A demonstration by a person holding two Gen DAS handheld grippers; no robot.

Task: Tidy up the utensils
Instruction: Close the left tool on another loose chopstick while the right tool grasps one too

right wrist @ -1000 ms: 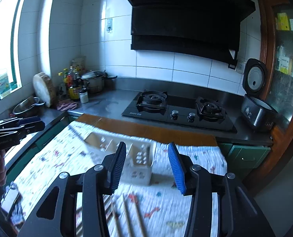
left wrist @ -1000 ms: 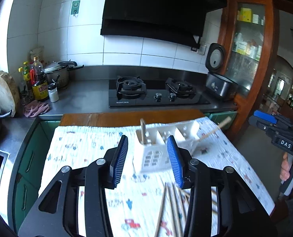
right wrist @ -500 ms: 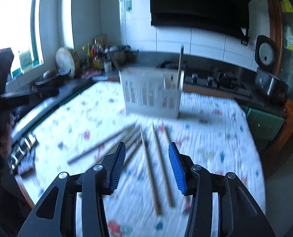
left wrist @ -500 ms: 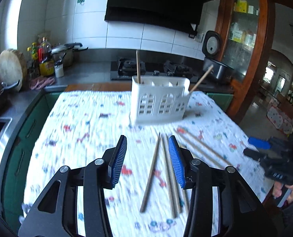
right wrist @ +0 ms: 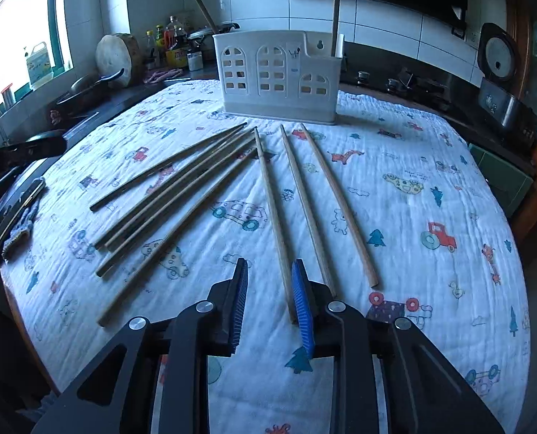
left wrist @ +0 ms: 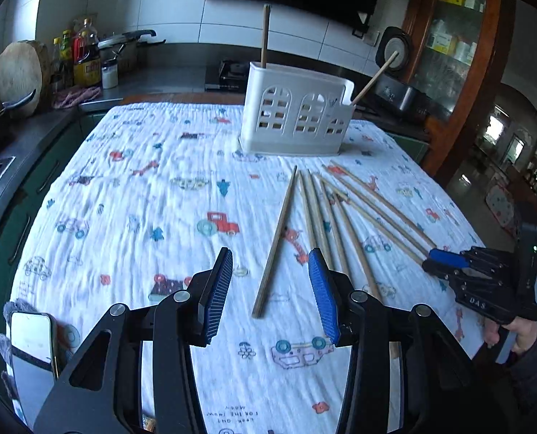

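Note:
A white utensil holder [left wrist: 293, 123] [right wrist: 279, 79] stands at the far side of the patterned cloth [left wrist: 141, 199], with two chopsticks upright in it. Several wooden chopsticks [left wrist: 340, 224] [right wrist: 181, 188] lie fanned out on the cloth in front of it. My left gripper [left wrist: 270, 253] is open low over the cloth, and the near end of one dark chopstick [left wrist: 275, 242] lies between its pads, untouched. The jaws of my right gripper [right wrist: 270, 264] [left wrist: 445, 258] are closing around the near end of a light chopstick [right wrist: 275, 217], which lies close to the right pad; the pads do not press it.
A phone [left wrist: 31, 340] on a grey glove lies at the cloth's near left corner. A counter with a round chopping board [left wrist: 18, 72], bottles and a sink runs along the left. Behind the table are a stove and a rice cooker [right wrist: 499, 72].
Both grippers have dropped from above the holder to just over the chopsticks on the cloth. The right gripper's jaws have narrowed; the left jaws keep the same gap.

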